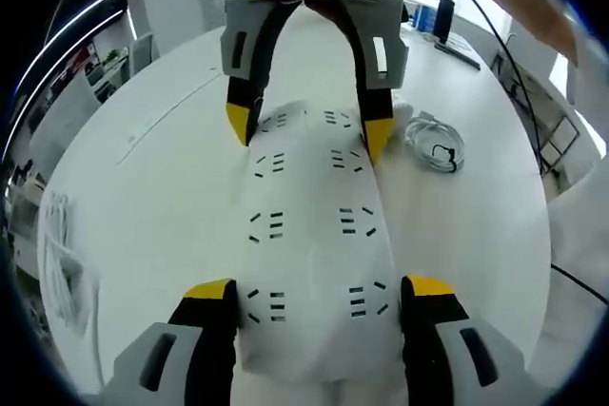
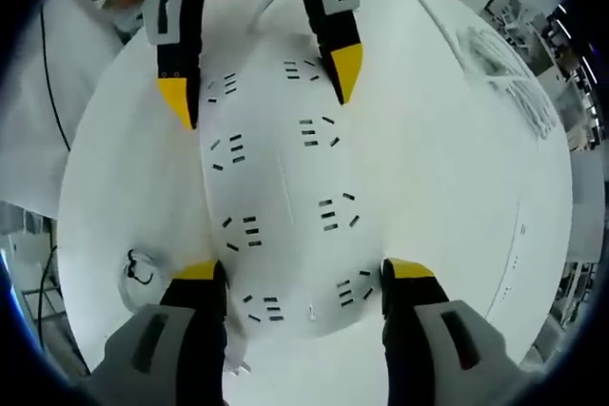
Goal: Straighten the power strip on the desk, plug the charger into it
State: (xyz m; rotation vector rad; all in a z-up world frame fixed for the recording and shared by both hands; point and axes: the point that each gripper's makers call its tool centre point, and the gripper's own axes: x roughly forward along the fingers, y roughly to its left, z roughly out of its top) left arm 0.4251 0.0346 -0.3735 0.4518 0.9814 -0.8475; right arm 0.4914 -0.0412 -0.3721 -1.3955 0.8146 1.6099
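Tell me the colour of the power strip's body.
White, with dark socket slots; the power strip shows best in the left gripper view.

White round-edged desk [image 1: 171, 168], smooth top. White power strip [image 1: 314, 235] lies flat on it, two rows of sockets facing up, running lengthwise between both ends of view. Coiled white charger cable [image 1: 436, 143] rests on desk just beside strip's far end. In right gripper view, same strip [image 2: 281, 206] on desk [image 2: 447, 168], coil [image 2: 138, 273] near its close end.
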